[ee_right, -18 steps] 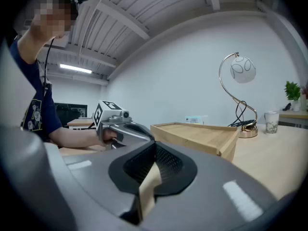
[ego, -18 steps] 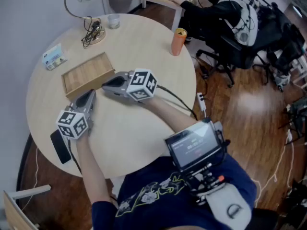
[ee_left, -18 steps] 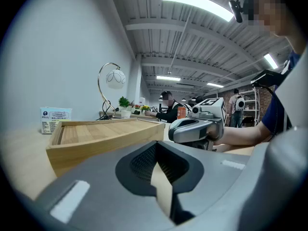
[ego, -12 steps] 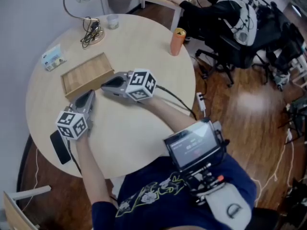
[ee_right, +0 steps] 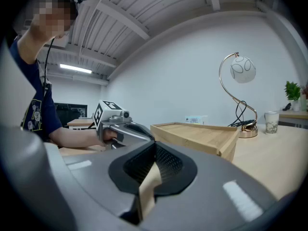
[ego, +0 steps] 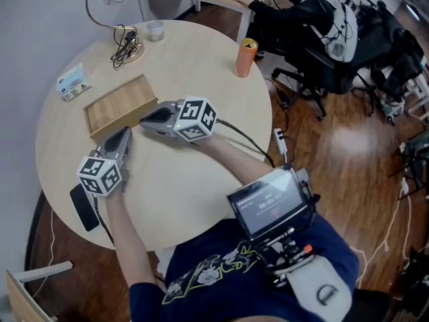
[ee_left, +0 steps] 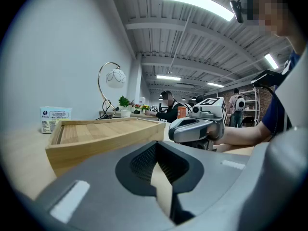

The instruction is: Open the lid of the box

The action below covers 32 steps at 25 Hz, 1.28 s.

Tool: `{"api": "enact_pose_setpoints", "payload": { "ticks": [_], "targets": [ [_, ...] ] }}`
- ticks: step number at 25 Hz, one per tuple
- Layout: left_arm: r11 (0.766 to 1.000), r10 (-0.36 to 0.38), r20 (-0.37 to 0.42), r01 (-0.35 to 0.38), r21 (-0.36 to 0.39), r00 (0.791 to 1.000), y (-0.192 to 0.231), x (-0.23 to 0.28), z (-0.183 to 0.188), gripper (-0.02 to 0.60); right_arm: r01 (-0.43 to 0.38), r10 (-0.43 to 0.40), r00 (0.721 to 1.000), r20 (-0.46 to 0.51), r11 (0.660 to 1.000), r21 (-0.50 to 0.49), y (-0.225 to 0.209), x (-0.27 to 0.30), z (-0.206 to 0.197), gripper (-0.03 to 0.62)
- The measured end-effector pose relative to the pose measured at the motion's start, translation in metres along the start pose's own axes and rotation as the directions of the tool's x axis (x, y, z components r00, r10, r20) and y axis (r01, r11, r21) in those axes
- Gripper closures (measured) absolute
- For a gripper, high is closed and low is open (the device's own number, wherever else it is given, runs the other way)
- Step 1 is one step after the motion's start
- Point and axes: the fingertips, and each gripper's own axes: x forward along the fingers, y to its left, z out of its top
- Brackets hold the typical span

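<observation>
My left tool (ego: 125,135) and right tool (ego: 145,120) are both fully closed, with nothing between the jaws. They sit just beside the near edge of the flat rectangular box (ego: 119,104), pale grained wood with a raised rim, on the round smooth desk (ego: 194,66).

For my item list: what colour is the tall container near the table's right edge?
The container is orange; the head view shows it best.
</observation>
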Motion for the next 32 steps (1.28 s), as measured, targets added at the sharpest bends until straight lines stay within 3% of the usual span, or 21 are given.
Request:
{"api": "enact_pose_setpoints", "payload": {
  "ticks": [32],
  "targets": [
    [1.000,0.003,-0.008,-0.003,-0.005,1.000,0.001,0.001,-0.003,0.581,-0.002,0.002,1.000,0.001,1.000,0.000,0.000,0.000,-0.002,0.580]
  ]
}}
